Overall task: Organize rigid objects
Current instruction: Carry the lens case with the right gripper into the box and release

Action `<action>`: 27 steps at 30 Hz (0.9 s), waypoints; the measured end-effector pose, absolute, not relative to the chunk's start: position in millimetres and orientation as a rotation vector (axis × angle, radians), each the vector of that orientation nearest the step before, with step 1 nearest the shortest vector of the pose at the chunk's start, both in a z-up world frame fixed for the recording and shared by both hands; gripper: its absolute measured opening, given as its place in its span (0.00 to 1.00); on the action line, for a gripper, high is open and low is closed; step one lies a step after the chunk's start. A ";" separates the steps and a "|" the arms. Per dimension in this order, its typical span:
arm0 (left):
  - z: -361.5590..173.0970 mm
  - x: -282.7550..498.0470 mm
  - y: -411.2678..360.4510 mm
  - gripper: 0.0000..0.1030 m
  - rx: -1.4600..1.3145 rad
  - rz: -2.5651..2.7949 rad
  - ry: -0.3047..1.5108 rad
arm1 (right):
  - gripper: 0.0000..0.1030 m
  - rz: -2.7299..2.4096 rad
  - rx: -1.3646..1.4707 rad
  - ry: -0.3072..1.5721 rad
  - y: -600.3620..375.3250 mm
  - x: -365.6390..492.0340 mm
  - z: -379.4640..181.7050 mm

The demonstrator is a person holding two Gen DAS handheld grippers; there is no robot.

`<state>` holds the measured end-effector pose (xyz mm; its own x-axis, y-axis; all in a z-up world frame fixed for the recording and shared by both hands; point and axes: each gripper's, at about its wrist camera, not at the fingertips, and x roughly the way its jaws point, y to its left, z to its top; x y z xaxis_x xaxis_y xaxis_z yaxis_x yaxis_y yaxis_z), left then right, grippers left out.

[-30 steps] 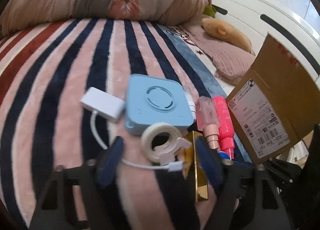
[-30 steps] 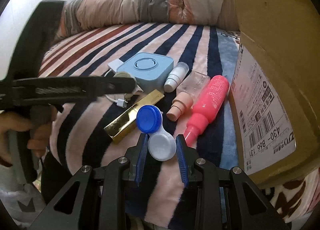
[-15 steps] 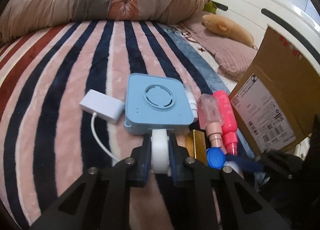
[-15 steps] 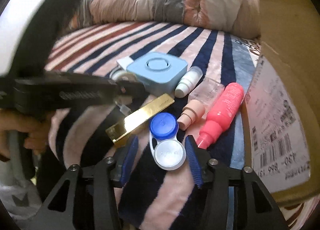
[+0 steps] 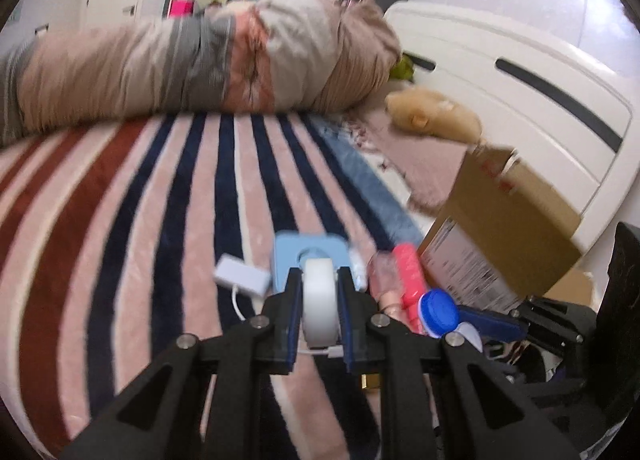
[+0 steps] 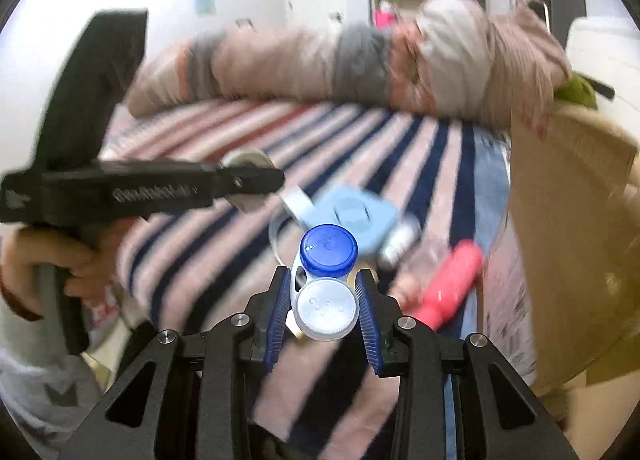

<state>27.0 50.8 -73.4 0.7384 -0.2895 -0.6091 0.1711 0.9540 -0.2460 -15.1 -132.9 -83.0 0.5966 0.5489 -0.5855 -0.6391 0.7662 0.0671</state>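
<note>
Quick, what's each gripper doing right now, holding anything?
Left gripper: shut on the white roll of tape.
Right gripper: shut on the white-and-blue twin-cap contact lens case.

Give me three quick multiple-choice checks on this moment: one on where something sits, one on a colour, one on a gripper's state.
1. Where does the cardboard box stand relative to the pink bottle?
A. To its right, seen from the left wrist
B. To its left
C. On top of it

2. What colours are the two caps of the lens case?
A. Both blue
B. One blue, one white
C. One red, one white

3. What is the left hand-held gripper doing?
A. Open, with nothing between the fingers
B. Shut on the pink bottle
C. Shut on the tape roll

Answers:
1. A, the box fills the right side beyond the bottle.
2. B, the blue cap lies ahead of the white one, which sits in the right hand-held gripper.
3. C, both pads press the white roll's flat sides.
</note>
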 end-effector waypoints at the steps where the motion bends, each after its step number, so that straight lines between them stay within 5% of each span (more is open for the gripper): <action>1: -64.0 24.3 50.0 0.14 -0.174 -0.259 0.680 | 0.28 0.701 -0.145 0.604 -134.9 -16.7 -74.9; 10: 10.5 24.6 -9.9 0.14 -0.069 -0.404 0.553 | 0.28 0.542 -0.079 0.440 -215.4 -11.1 -6.9; 23: 10.4 73.7 -151.8 0.14 0.067 -0.613 0.679 | 0.29 0.304 -0.047 0.678 -319.2 36.6 -57.2; 27: -1.0 83.2 -172.9 0.14 0.108 -0.615 0.724 | 0.48 0.320 -0.027 0.673 -328.6 30.9 -58.5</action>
<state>83.2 -172.9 -1.0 0.5824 -0.4893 -0.6491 0.5616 0.8195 -0.1139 30.9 -328.6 -58.5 0.7353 0.2824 -0.6161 -0.2997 0.9508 0.0782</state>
